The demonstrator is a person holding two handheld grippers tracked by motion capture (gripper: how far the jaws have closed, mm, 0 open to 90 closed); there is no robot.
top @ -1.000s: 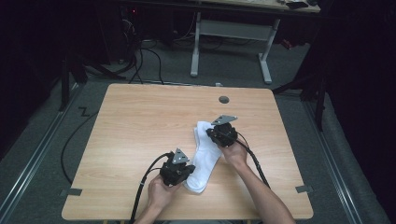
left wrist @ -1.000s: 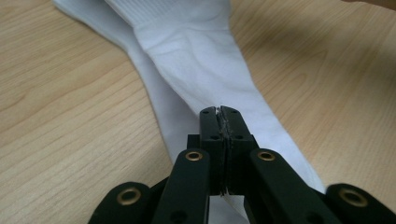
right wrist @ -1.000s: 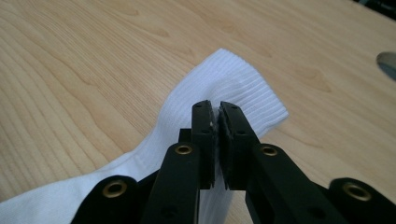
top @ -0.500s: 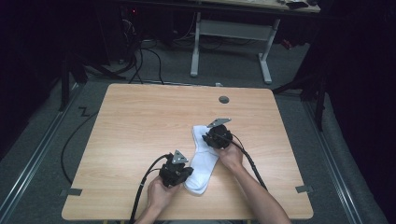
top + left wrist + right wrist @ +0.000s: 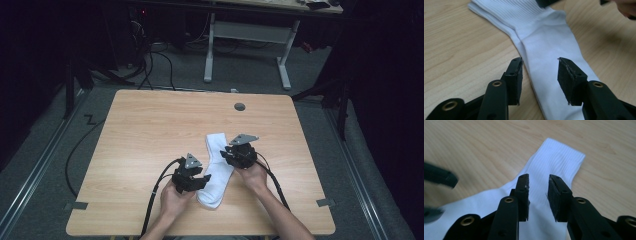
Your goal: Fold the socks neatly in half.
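Socks (image 5: 216, 170) — a white pair stacked flat on the counter (image 5: 150, 130) — look light, soft and floppy; best pinched at the ribbed cuff or toe. Left tongs (image 5: 540, 75) have just been opening, right tongs (image 5: 538, 195) closing slightly — both spread over the cloth, pinching nothing.

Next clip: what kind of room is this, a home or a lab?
Most likely a lab or workshop set up for recording: a bare wooden table on grey carpet, loose cables trailing across the floor, and an adjustable desk frame behind in a dark room.
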